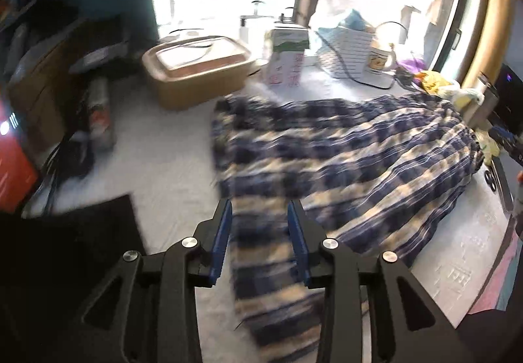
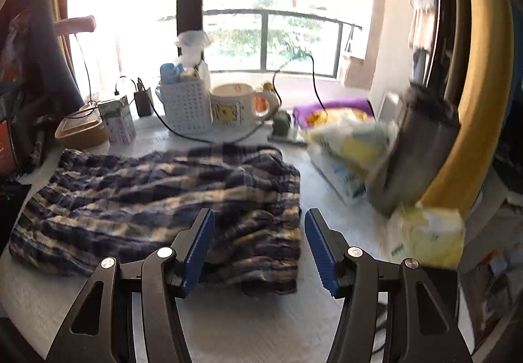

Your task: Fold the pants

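Nearest the left wrist camera, the left gripper [image 1: 260,212] has its blue-padded fingers [image 1: 222,239] partly apart, with a leg of the plaid pants [image 1: 343,154] lying beneath and between them; the pads do not press on the cloth. From the right wrist camera, the right gripper [image 2: 260,225] stands with its fingers [image 2: 322,248] about half open over the near edge of the same pants [image 2: 157,196], the left pad above the fabric and the right pad above bare desk [image 2: 228,323], gripping nothing.

Past the fingers, the blue-and-cream pants lie spread and rumpled across the pale desk [image 1: 170,173], one leg running toward the left gripper and the wider bulk stretching away to the right in that view.

Farther back, a tan lidded box [image 1: 199,72] sits beside a small green-and-white carton [image 1: 287,59]. Next to these come a white perforated basket [image 2: 186,108] stuffed with items, a cream mug [image 2: 235,108] just beside it, and a black cable [image 2: 294,75] trailing across. To the right lie a purple cloth [image 2: 333,108] and yellow packets [image 2: 356,137]. Behind everything stands a bright window with a balcony railing [image 2: 268,36].
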